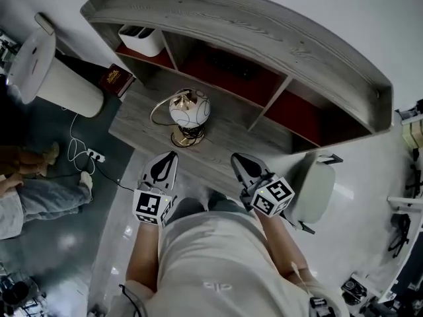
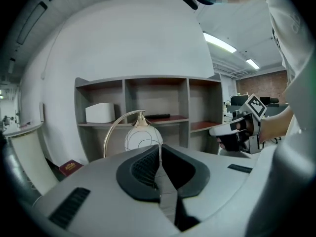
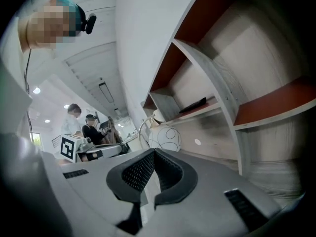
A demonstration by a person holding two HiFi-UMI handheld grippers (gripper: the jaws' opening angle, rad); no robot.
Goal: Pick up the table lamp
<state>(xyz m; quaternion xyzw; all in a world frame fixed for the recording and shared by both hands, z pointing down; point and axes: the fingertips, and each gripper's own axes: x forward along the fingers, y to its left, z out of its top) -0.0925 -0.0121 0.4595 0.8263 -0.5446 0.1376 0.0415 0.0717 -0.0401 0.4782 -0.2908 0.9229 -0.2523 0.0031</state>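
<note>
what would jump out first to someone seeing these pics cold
The white globe lamp with its gold arc, standing alone on the grey desk in front of a red-lined shelf. Next, the left gripper and right gripper over the desk's near edge, both shut and empty, short of the lamp.

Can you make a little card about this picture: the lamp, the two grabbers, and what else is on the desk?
lamp: round white table lamp with gold arch, standing on the desk
left gripper: shut, empty, not touching the lamp
right gripper: shut, empty, not touching the lamp
shelf: white box in the left compartment
book: dark red, at the desk's left end
</note>
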